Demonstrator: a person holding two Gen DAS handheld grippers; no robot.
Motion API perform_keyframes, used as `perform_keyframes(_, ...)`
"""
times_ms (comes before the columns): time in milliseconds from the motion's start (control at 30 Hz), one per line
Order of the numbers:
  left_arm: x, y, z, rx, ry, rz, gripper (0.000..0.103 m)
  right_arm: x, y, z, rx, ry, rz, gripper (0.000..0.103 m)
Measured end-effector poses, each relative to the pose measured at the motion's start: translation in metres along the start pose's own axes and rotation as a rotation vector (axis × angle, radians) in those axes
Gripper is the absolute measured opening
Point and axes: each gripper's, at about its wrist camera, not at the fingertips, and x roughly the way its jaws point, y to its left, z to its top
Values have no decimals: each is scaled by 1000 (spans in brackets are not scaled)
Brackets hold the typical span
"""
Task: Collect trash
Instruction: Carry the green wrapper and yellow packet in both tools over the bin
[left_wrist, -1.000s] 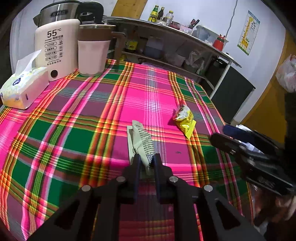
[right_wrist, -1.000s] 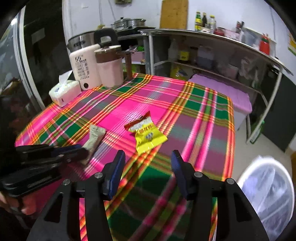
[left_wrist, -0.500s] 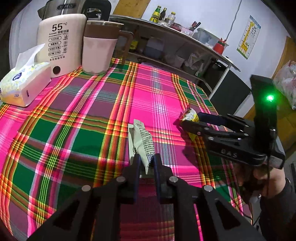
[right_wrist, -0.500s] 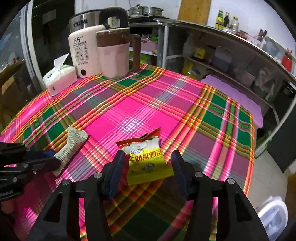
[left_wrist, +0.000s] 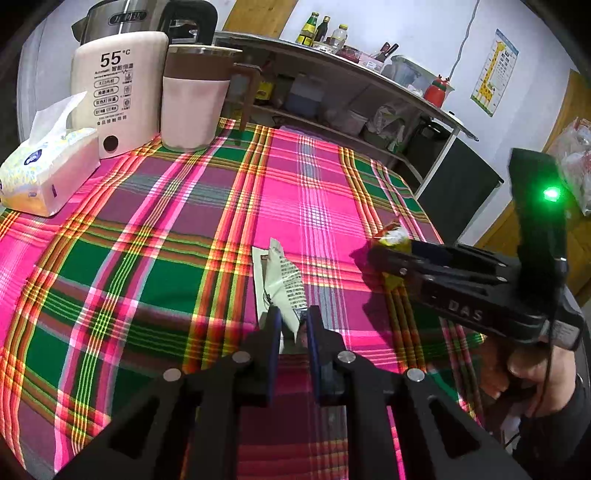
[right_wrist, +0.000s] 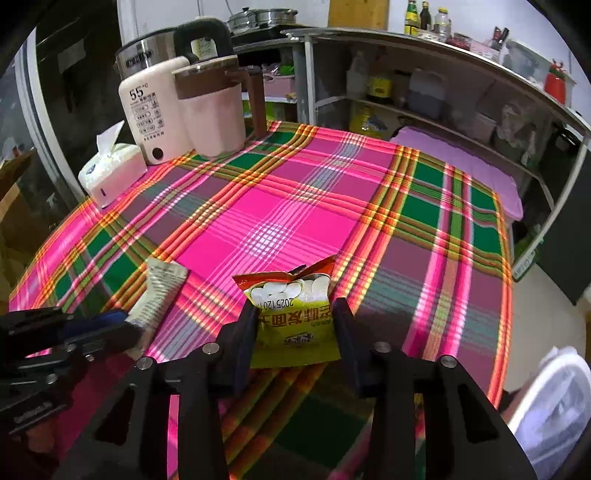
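Right wrist view: right tool (right_wrist: 294, 325) brackets, half-open, yellow snack bag (right_wrist: 293, 319); left tool (left_wrist: 291, 325) pinches white wrapper (left_wrist: 282, 284).

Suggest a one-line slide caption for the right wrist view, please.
Right tool straddles the yellow snack packet on the plaid tablecloth; left tool pinches the white wrapper.

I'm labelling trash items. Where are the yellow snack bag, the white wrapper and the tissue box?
yellow snack bag (right_wrist: 295, 328): right wrist view, printed front.
white wrapper (left_wrist: 286, 284): left wrist view, printed middle.
tissue box (left_wrist: 48, 173): left wrist view, front face.

Left tool (left_wrist: 291, 325) fingers nearly closed, low over table; right tool (right_wrist: 295, 325) fingers apart, possibly closing.
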Motion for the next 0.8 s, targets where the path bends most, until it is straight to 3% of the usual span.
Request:
perform_keyframes(633,-40,-65,-12,124,-48,-59,11,-102,-12,-56,132,-118,-49,42)
perform_keyframes(800,-49,-53,-8,93,-81,-31,12,-118,-18,-72,164,-128,-52,42)
